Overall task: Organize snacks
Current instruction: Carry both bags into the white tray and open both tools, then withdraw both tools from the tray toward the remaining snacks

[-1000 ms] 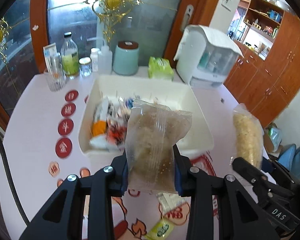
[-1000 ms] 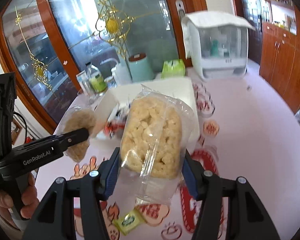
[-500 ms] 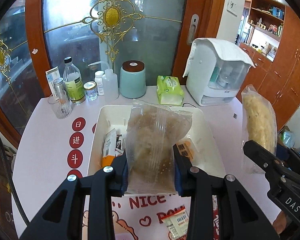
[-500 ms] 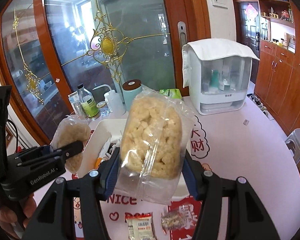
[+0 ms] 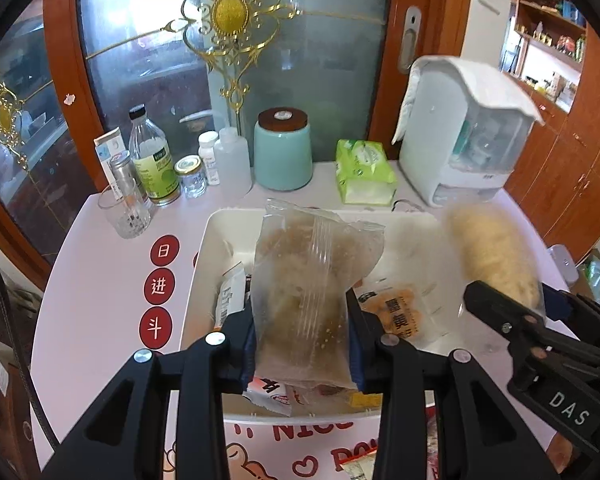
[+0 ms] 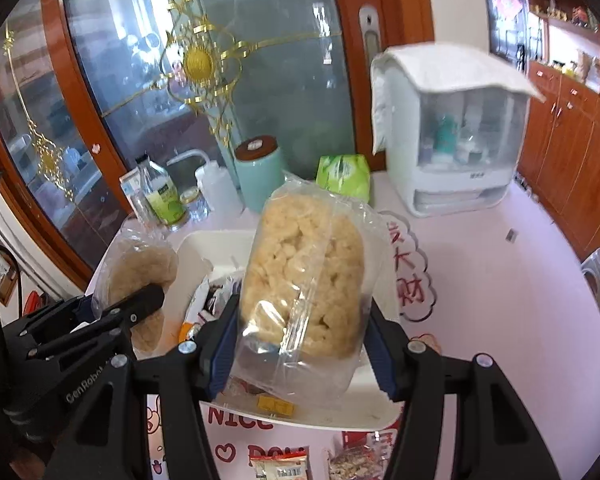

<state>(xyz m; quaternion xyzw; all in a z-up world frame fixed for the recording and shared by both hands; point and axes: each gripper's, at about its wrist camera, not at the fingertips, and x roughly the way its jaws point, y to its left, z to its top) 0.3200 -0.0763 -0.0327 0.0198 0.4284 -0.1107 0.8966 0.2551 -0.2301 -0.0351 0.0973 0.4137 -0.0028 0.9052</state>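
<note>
At the far left of the bench [image 5: 100, 300], near 10 o'clock in the left wrist view, a clear glass [image 5: 125, 213] stands beside a bottle with a green label [image 5: 153, 160] and some small jars. To the right of them, at 12 o'clock, there is a teal canister [image 5: 283, 149] with a brown lid, then a green tissue pack [image 5: 364, 172], and at 2 o'clock a white storage box [image 5: 466, 136] covered with a cloth.

The white tray [image 5: 204, 256] lies in the middle of the bench and already holds several small snack packets; one of them is an orange packet [image 5: 398, 312] near its right side.

The left tongs [image 5: 302, 344] are pressed on the lower part of a clear bag of brown snack [image 5: 312, 284], which stands upright over the near left part of the tray. In the right wrist view the same bag [image 6: 140, 276] appears at 9 o'clock.

The right tongs [image 6: 300, 348] are pinching a clear bag of pale yellow snack [image 6: 306, 276] by its lower part; this bag is upright over the near right part of the tray [image 6: 204, 248]. In the left wrist view it [image 5: 496, 256] is at 3 o'clock and blurred.

At 6 o'clock, before the tray, 2 more snack packets [image 6: 280, 466] lie on the bench [image 6: 500, 280].
</note>
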